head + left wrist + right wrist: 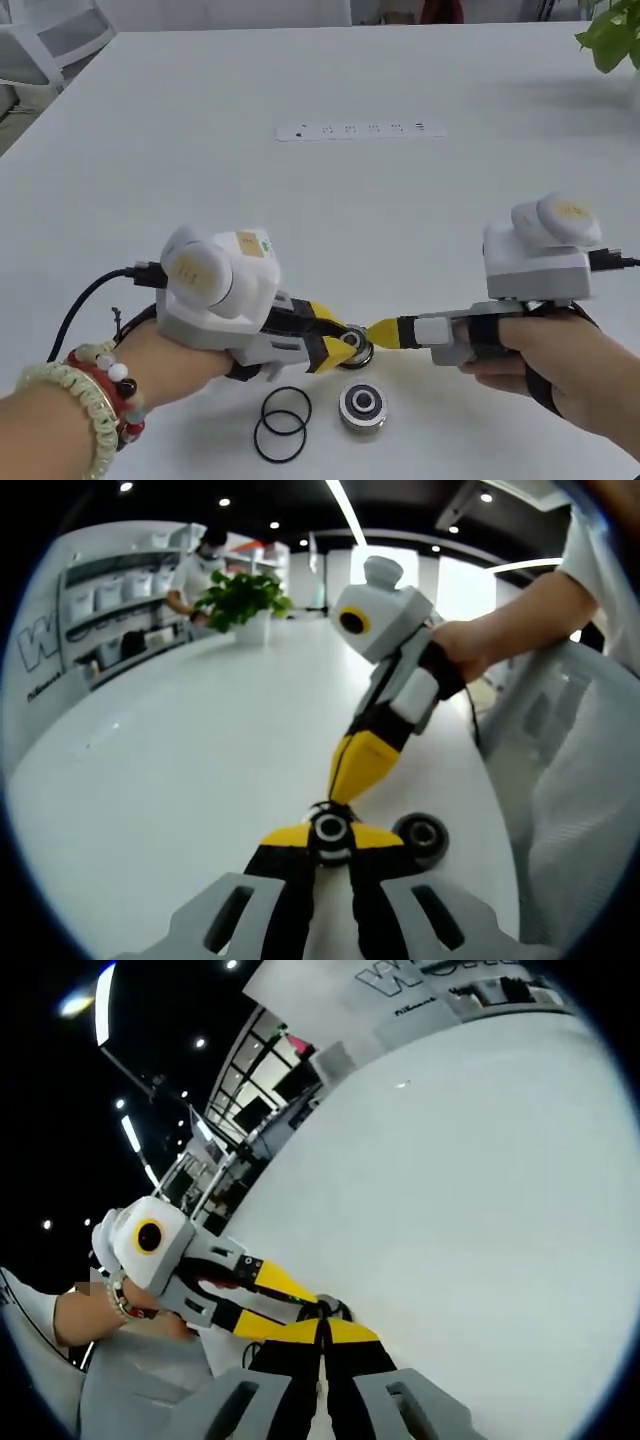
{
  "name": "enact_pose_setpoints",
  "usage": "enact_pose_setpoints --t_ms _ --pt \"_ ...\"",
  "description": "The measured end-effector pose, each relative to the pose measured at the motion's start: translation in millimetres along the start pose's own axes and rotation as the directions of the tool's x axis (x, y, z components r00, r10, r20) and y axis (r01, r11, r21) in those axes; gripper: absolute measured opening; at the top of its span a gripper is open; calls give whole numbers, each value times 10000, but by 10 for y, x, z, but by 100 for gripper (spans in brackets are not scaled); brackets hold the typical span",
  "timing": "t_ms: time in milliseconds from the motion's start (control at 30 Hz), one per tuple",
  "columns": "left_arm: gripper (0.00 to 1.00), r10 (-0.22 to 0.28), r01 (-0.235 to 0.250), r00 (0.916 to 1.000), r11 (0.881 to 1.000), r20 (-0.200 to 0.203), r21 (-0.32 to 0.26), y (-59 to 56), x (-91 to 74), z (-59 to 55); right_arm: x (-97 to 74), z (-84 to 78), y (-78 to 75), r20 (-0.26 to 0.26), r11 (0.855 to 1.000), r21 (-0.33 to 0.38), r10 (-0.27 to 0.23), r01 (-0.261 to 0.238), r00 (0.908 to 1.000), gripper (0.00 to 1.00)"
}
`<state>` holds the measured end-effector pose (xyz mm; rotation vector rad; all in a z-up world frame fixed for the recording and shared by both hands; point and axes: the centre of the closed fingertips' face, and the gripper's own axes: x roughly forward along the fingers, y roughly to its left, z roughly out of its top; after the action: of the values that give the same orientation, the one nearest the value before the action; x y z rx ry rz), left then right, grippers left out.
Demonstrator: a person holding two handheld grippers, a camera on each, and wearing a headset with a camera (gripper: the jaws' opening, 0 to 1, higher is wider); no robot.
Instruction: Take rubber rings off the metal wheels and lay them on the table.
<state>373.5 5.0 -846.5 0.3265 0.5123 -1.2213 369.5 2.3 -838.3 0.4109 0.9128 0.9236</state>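
While two rubber rings (283, 423) already lie near the worktop's (300, 220) front edge beside a second wheel (362, 408), the left claw (345, 350) pinches a metal wheel (354, 345), the right claw (385, 333) pressed together at its rim, so stripping looks unfinished.

The loose round silver metal wheel (362, 408) on the table is bare polished metal that glints, with a darker centre. Just left of it, the two thin black rubber rings (283, 424) look dull and smooth. The white table top (300, 220) under it is smooth and matt, with a faint sheen. Just behind it, my left gripper (342, 348) and right gripper (376, 333) have satin white plastic housings, matt black jaws and smooth yellow tips. The second metal wheel (331, 830) there shines too. Far left of it, the beads (100, 390) on my wrist are glossy.
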Motion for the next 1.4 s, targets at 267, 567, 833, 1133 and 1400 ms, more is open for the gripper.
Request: enact_pose_setpoints --t_ms 267,567,833,1133,1400 --pt "13 -11 11 10000 10000 -2 -25 6 -11 3 13 22 13 26 9999 -74 129 -129 9999 0" --pt "13 -7 7 10000 10000 -40 37 7 -3 3 18 29 11 -7 9997 -160 168 -168 9999 0" --pt "13 36 -36 10000 10000 -29 56 12 -1 4 20 45 27 77 9996 -87 267 -266 9996 0" --pt "13 46 -45 10000 9999 -35 120 13 1 4 23 52 63 102 9992 -98 395 -394 9992 0" --pt "13 133 -132 9999 9998 -64 141 19 40 6 51 89 193 221 9958 -504 771 -759 9968 0"
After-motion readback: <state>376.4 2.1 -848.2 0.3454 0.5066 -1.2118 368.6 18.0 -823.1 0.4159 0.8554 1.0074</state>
